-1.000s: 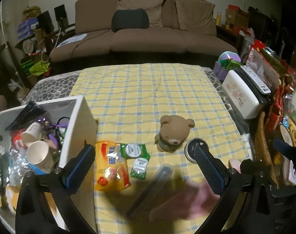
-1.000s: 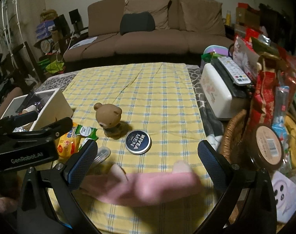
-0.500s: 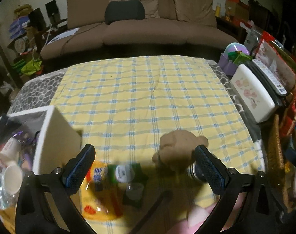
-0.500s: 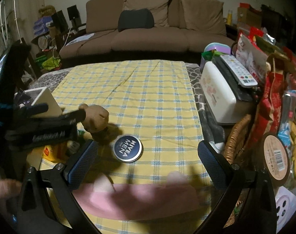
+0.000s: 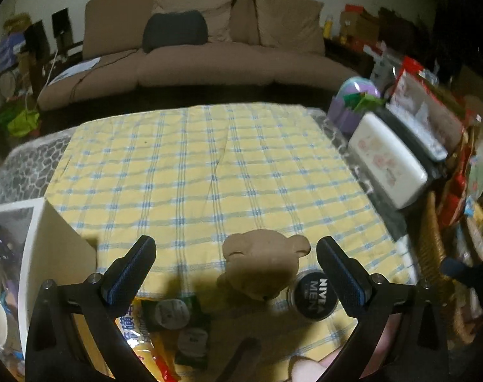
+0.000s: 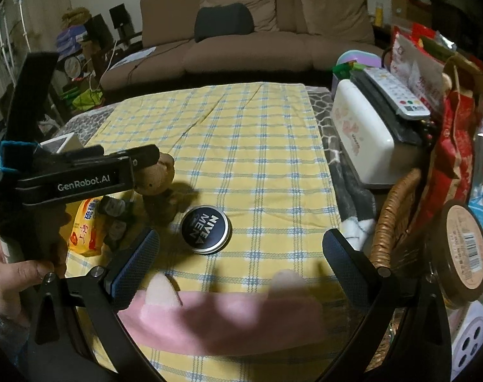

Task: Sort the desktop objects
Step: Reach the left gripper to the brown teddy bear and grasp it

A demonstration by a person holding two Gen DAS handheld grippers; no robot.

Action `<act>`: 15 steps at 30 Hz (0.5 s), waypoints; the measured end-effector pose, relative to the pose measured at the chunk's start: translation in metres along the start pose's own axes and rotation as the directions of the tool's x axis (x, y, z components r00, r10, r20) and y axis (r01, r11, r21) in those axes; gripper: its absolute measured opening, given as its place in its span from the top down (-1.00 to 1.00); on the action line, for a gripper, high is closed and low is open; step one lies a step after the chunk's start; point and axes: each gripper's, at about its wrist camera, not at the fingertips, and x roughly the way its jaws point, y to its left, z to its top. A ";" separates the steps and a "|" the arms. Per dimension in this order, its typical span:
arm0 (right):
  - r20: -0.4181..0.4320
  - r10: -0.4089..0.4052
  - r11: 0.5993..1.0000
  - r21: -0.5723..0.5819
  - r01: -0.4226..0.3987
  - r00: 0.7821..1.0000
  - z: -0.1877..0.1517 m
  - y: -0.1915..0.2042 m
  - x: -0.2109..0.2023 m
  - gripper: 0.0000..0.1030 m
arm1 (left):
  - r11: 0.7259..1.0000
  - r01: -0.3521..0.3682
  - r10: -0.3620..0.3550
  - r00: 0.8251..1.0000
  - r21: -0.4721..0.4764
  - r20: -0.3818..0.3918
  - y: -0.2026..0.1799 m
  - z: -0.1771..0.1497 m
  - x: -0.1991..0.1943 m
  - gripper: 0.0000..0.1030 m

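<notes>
While the left gripper [image 5: 235,262] is being held wide open over the bear [image 5: 262,269], nothing is being gripped. Right gripper [image 6: 239,248] is also being held open, empty, just short of the Nivea tin [image 6: 206,229] lying beside the bear on the yellow-checked surface [image 6: 241,133].

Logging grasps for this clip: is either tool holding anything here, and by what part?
Nothing is held. The left tool is open, its fingers either side of the bear figurine without closing on it. The right tool is open over the Nivea tin.
</notes>
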 end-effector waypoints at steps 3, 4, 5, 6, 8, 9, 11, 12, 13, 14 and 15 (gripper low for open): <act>-0.005 0.009 1.000 0.012 -0.008 1.000 0.000 -0.002 0.000 -1.00 | 0.999 -0.017 0.018 0.999 0.032 -0.036 -0.005 -0.003 0.013 -0.99; -0.006 0.010 1.000 0.012 -0.010 1.000 -0.001 -0.002 0.000 -1.00 | 0.999 -0.020 0.022 0.998 0.043 -0.050 -0.008 -0.005 0.019 -0.99; -0.007 0.009 1.000 0.010 -0.009 1.000 -0.001 -0.002 0.000 -1.00 | 0.998 -0.026 0.030 0.998 0.057 -0.058 -0.012 -0.007 0.024 -0.98; -0.008 0.008 1.000 0.007 -0.008 1.000 -0.001 -0.002 0.000 -1.00 | 0.997 -0.031 0.036 0.997 0.073 -0.065 -0.015 -0.009 0.028 -0.97; -0.012 0.007 1.000 -0.001 -0.007 1.000 -0.002 0.000 0.001 -1.00 | 0.993 -0.054 0.063 0.994 0.109 -0.085 -0.022 -0.012 0.039 -0.69; -0.015 0.005 1.000 -0.006 -0.005 1.000 -0.003 0.001 0.002 -1.00 | 0.993 -0.044 0.056 0.993 0.109 -0.105 -0.022 -0.013 0.044 -0.23; -0.018 0.007 1.000 -0.008 -0.007 1.000 -0.004 0.001 0.003 -1.00 | 0.996 0.003 0.009 0.991 0.085 -0.134 -0.019 -0.013 0.051 -0.04; -0.020 0.008 1.000 -0.009 -0.008 1.000 -0.004 0.001 0.004 -1.00 | 0.996 0.010 0.001 0.991 0.083 -0.133 -0.019 -0.014 0.052 -0.04; -0.021 0.009 1.000 -0.010 -0.010 1.000 -0.004 0.001 0.005 -1.00 | 0.997 0.017 -0.006 0.991 0.080 -0.132 -0.018 -0.013 0.051 -0.04; -0.022 0.011 1.000 -0.010 -0.011 1.000 -0.004 0.002 0.006 -1.00 | 0.997 0.022 -0.012 0.991 0.072 -0.131 -0.017 -0.013 0.051 -0.04; -0.023 0.011 1.000 -0.012 -0.012 1.000 -0.004 0.002 0.007 -1.00 | 0.998 0.030 -0.022 0.991 0.056 -0.133 -0.014 -0.014 0.050 -0.04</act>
